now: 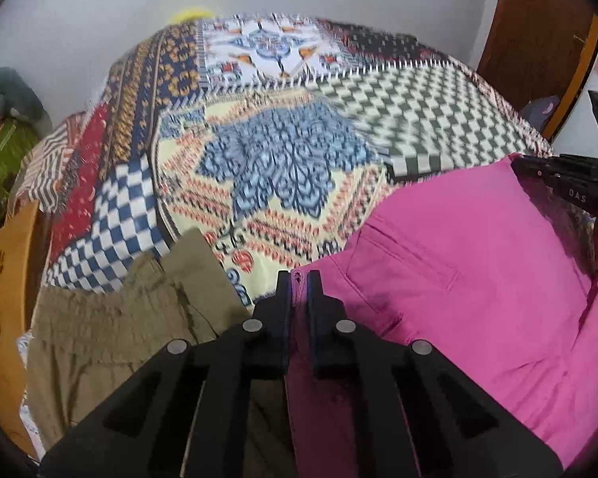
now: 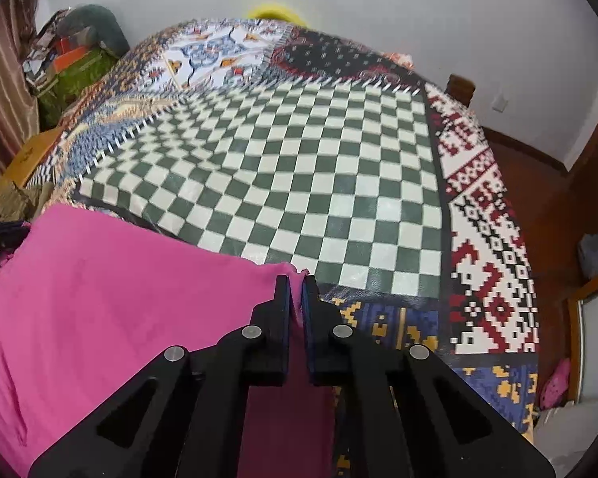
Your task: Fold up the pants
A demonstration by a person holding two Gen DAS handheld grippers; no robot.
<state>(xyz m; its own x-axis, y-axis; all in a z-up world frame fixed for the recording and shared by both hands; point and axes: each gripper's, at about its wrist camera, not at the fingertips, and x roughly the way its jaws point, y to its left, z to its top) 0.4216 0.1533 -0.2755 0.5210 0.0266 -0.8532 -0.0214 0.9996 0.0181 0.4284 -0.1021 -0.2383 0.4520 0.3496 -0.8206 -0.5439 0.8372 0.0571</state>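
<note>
The pink pants (image 1: 478, 263) are held up over a bed with a patchwork cover (image 1: 283, 159). My left gripper (image 1: 298, 279) is shut on the left corner of the pink cloth. My right gripper (image 2: 297, 281) is shut on the right corner of the same pants (image 2: 99, 286). The cloth spans between the two grippers, and a back pocket seam shows in the left wrist view. The right gripper (image 1: 558, 175) also shows at the right edge of the left wrist view. The lower part of the pants is hidden below the grippers.
Khaki pants (image 1: 111, 326) lie crumpled on the bed's near left. A wooden board (image 1: 4, 279) stands at the left. A green-and-white chequered patch (image 2: 299, 175) lies ahead of the right gripper. A brown door (image 1: 538, 32) and wooden floor (image 2: 538, 199) are at the right.
</note>
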